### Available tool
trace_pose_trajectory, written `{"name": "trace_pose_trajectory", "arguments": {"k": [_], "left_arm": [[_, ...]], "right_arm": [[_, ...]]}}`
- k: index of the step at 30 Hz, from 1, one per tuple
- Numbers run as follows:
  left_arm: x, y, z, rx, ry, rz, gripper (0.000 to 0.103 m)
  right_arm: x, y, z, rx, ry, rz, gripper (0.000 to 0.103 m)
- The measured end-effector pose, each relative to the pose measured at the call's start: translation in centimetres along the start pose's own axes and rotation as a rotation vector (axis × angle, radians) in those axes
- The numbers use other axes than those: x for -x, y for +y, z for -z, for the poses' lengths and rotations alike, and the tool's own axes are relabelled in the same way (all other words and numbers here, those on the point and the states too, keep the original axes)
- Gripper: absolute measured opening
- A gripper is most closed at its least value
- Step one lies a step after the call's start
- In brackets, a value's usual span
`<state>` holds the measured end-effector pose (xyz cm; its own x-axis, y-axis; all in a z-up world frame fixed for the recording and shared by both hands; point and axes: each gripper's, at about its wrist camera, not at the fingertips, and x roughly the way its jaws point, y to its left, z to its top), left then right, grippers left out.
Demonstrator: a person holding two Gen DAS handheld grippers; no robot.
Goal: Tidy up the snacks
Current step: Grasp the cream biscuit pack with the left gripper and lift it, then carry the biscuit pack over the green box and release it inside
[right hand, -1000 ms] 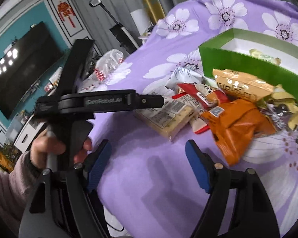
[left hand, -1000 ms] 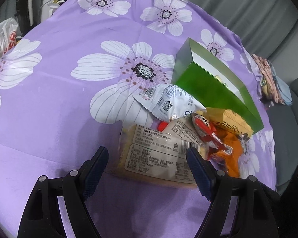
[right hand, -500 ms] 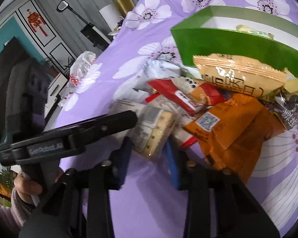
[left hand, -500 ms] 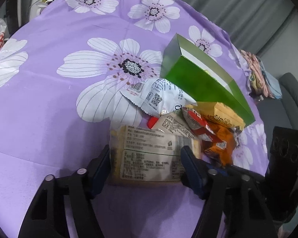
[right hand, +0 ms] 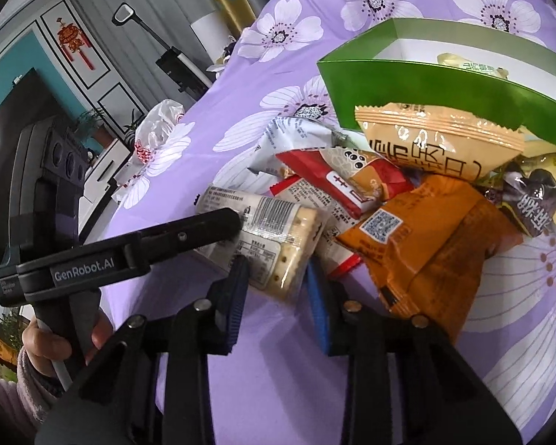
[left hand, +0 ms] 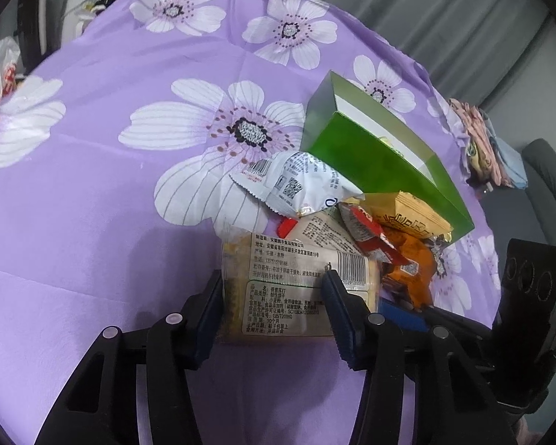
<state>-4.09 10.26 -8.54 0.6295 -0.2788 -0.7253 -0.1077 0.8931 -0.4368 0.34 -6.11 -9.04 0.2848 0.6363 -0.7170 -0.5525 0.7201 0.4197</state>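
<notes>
A clear cracker pack (left hand: pixel 278 296) with a printed label lies at the near end of a snack pile on the purple flowered cloth (left hand: pixel 129 241). My left gripper (left hand: pixel 272 278) is closing across it. One pad meets its left edge and the other finger lies over its face. My right gripper (right hand: pixel 277 263) is shut on the same cracker pack (right hand: pixel 274 230) at its near corner. The left gripper's finger (right hand: pixel 218 226) rests on top of the pack. Behind stands an open green box (right hand: pixel 407 89) holding one pale sweet.
Beyond the crackers the pile holds a white pack (left hand: pixel 300 185), a red pack (right hand: pixel 337 181), a yellow pack (right hand: pixel 437 141) and an orange pack (right hand: pixel 433 244). A plastic bag (right hand: pixel 155 129) lies at the cloth's far left. A hand (right hand: pixel 52 337) holds the left gripper's handle.
Both grippers have moved in from open cloth onto the cracker pack and narrowed their jaws around it. The right gripper rolled as it came.
</notes>
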Motion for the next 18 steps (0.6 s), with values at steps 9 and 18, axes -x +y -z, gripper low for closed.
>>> {"name": "trace_pose_trajectory", "arguments": {"k": [9,18], "left_arm": [[2.8,-1.5,-0.8,-0.032,-0.078,-0.007,0.053],[3.9,-4.3,-3.1,-0.103,-0.142,0.021,0.053]], "right_arm": [[2.3,1.8,-0.9,0.054,-0.078,-0.013,0.033],[5.1,1.6,-2.9,0.074,-0.175,0.025,0.033]]}}
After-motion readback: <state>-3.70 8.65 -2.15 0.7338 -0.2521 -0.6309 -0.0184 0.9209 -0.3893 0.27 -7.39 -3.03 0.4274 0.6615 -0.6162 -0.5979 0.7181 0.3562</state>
